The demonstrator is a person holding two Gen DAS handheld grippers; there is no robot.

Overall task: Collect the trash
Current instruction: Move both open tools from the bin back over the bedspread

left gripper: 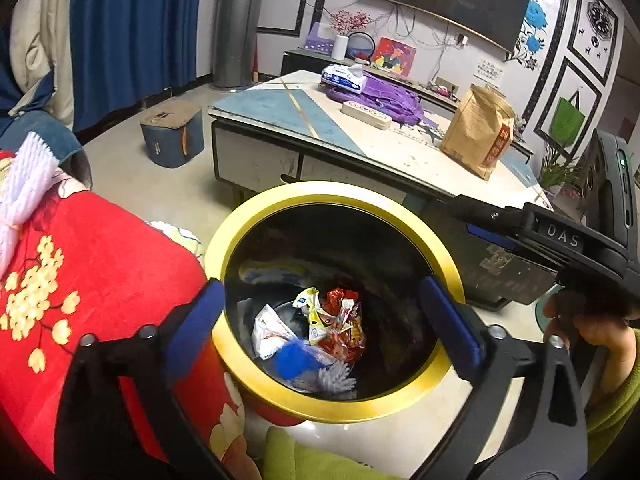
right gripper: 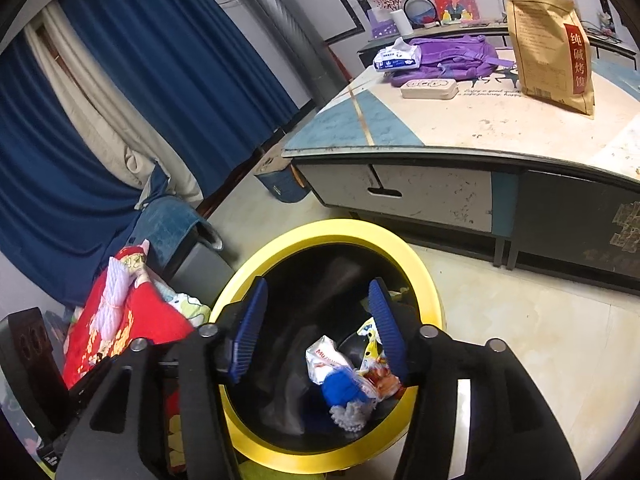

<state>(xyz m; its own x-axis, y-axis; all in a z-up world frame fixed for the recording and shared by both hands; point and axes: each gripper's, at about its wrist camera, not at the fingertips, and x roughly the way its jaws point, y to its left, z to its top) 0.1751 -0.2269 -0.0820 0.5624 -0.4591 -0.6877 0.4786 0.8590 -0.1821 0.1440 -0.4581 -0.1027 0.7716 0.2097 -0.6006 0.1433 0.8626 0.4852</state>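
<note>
A round bin with a yellow rim (left gripper: 256, 216) (right gripper: 420, 264) stands on the floor below both grippers. Inside lie crumpled wrappers (left gripper: 340, 320) (right gripper: 372, 364), a white packet (left gripper: 272, 332) (right gripper: 324, 356) and a blue-and-white fluffy piece (left gripper: 296, 360) (right gripper: 340, 392). My left gripper (left gripper: 324, 320) is open and empty over the bin's mouth. My right gripper (right gripper: 320, 324) is open and empty over the bin too; its body also shows in the left wrist view (left gripper: 560, 236) at the right.
A low table (left gripper: 360, 148) (right gripper: 460, 128) behind the bin carries a brown paper bag (left gripper: 478, 132) (right gripper: 548, 44), a purple garment (left gripper: 380, 96) (right gripper: 452, 56), a tissue pack (left gripper: 344, 76) (right gripper: 396, 58) and a flat box (left gripper: 366, 114) (right gripper: 428, 89). A red flowered cushion (left gripper: 100, 280) (right gripper: 120, 332) lies left.
</note>
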